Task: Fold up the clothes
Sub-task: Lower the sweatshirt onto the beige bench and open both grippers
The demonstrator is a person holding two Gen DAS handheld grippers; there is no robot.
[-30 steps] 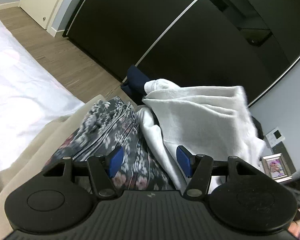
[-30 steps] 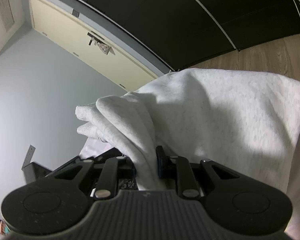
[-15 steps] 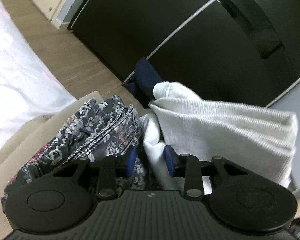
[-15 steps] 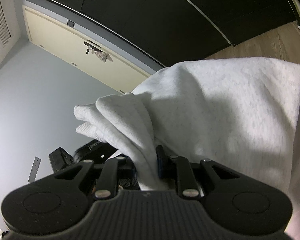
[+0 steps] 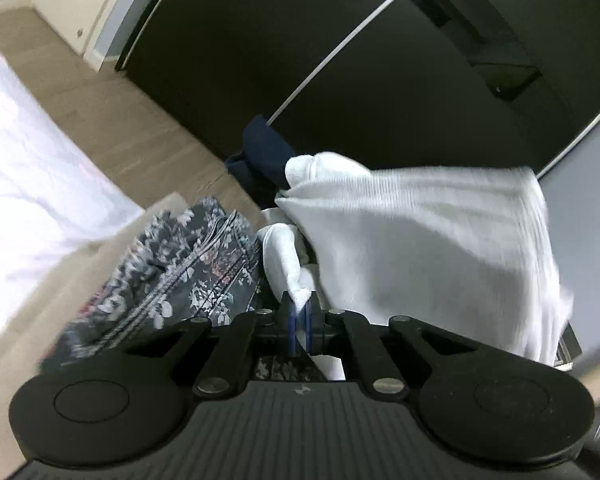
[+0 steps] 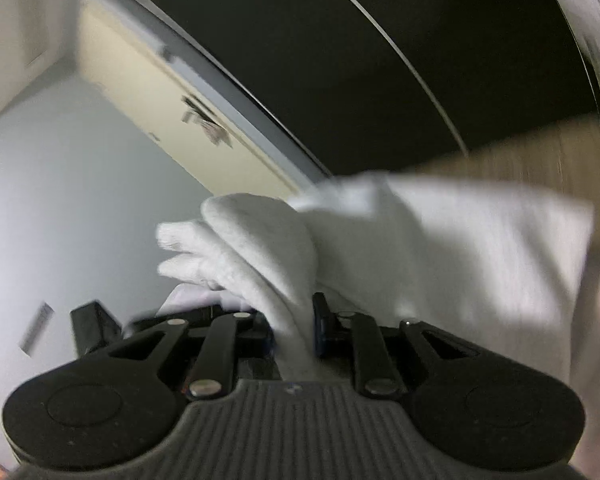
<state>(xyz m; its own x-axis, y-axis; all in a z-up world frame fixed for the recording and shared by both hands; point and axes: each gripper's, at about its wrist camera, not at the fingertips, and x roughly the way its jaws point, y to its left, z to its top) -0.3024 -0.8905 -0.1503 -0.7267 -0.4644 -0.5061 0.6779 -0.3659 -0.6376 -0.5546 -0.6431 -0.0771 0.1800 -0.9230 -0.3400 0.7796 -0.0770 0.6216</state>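
The left gripper has its two blue pads pressed close together, and a small white point of cloth is pinched between them. That cloth belongs to the white garment, which spreads up and to the right of the gripper in a big soft sheet. A rounded, bunched part of it sticks out at the top left, near a dark blue cloth that lies behind it. Just to the left of the white garment sits a dark flowery garment with little white and pink blooms and thin stripes. It lies on a tan surface. Further left there is a bright white sheet, and past that a wooden floor. A big black wardrobe with a thin pale line across it fills the back. The right gripper is also clamped on the white garment. A thick fold of the cloth runs down between its pads and fills the gap. The cloth puffs out above the gripper in a rounded lump and stretches wide to the right. Behind it there is a cream door, a grey wall and the same black wardrobe. This view is blurry, mostly at the edges, so small things there are hard to make out.
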